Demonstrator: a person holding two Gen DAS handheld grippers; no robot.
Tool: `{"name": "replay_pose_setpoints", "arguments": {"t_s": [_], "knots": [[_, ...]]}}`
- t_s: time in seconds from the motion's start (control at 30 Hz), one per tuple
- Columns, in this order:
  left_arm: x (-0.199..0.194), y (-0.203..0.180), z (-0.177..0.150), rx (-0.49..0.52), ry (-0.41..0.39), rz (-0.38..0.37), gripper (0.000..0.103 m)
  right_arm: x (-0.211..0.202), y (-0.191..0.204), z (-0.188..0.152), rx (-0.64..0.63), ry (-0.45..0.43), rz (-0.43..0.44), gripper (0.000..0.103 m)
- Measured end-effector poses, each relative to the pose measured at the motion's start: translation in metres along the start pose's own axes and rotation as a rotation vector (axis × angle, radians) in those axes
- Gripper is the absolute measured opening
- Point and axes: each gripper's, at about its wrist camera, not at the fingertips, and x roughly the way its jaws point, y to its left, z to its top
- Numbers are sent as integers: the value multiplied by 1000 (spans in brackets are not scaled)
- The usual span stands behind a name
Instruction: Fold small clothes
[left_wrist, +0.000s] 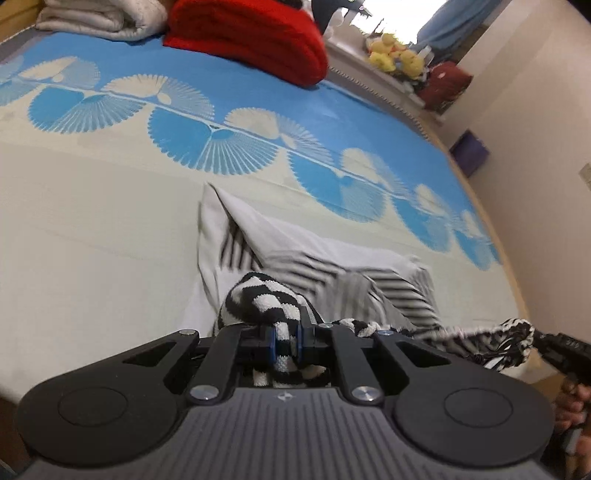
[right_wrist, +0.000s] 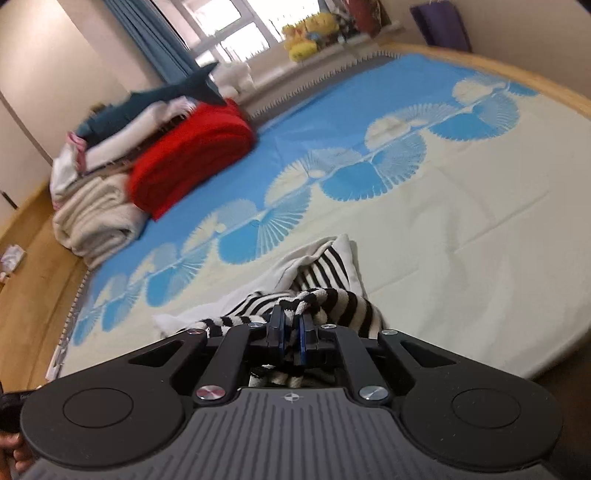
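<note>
Down at the near edge of the big bed with the blue and cream fan-pattern cover (left_wrist: 110, 229), I have a small black and white striped fuzzy cloth (left_wrist: 266, 295) in both of my grippers.

On the left, my left gripper (left_wrist: 287, 341) is squeezed tight on a bunched corner of the striped cloth. The blue pads (left_wrist: 272, 343) press on it from both sides, and a bit of it pokes out behind them. The rest of the cloth hangs from my grip down to the bed cover, where its pale plain side shows. It looks a little blurry there.

From my left gripper a twisted strip of the cloth runs off to the right, to my right gripper (left_wrist: 550, 345), which shows at the right edge of the left camera view. A hand (left_wrist: 570, 406) is below it.

On the right, my right gripper (right_wrist: 291, 332) is also pinched tight on the striped cloth (right_wrist: 332, 299), with the stripes bunched up between the pads (right_wrist: 303, 332). The cloth slopes down from it onto the cream part of the bed.

Far away on the bed sit a folded red fluffy blanket (left_wrist: 251, 37) and a rolled cream blanket (left_wrist: 103, 18). Yellow soft toys (left_wrist: 397, 57) sit on the window ledge.
</note>
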Motion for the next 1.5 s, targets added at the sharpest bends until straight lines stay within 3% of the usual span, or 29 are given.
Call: {"name": "replay_pose_setpoints", "arguments": {"t_s": [0.07, 0.13, 0.2, 0.23, 0.3, 0.37, 0.43, 0.47, 0.63, 0.8, 0.93, 1.07, 1.17, 1.23, 1.3, 1.37, 1.47, 1.5], "knots": [[38, 12, 19, -24, 38, -12, 12, 38, -4, 17, 7, 36, -34, 7], [64, 26, 28, -59, 56, -11, 20, 77, -6, 29, -23, 83, -62, 7], [84, 43, 31, -148, 105, -9, 22, 107, -12, 34, -28, 121, -101, 10], [85, 48, 34, -192, 105, -4, 22, 119, -19, 34, -6, 132, -123, 13], [74, 55, 42, -224, 22, -15, 26, 130, -30, 34, 52, 145, -155, 15], [63, 65, 46, -245, -38, -17, 27, 120, -34, 40, 98, 77, -161, 21], [56, 73, 45, -252, -60, 1, 28, 103, -33, 46, 82, -14, -168, 38], [54, 75, 44, -246, -54, 5, 29, 97, -33, 47, 65, -35, -180, 42], [53, 60, 28, -56, 31, 44, 62, 91, -38, 37, -12, 34, -196, 44], [61, 43, 5, 102, 62, 116, 68, 96, -26, 27, -203, 111, -223, 53], [75, 28, 6, 175, 71, 109, 75, 115, -23, 15, -314, 180, -232, 59], [97, 8, 17, 318, 78, 161, 76, 138, -20, -1, -440, 253, -260, 59], [114, 9, 17, 346, 54, 171, 78, 153, -12, -8, -555, 257, -275, 59], [123, 9, 20, 352, 61, 191, 76, 162, -5, -10, -626, 237, -282, 59], [122, 4, 27, 374, -9, 188, 76, 168, 1, -5, -655, 191, -276, 59], [125, 4, 32, 371, -28, 170, 75, 172, 6, 3, -651, 144, -258, 59], [135, 2, 41, 350, -13, 149, 60, 184, 13, 13, -647, 94, -236, 58], [138, 1, 43, 349, -7, 140, 50, 189, 15, 16, -643, 88, -226, 55]]}}
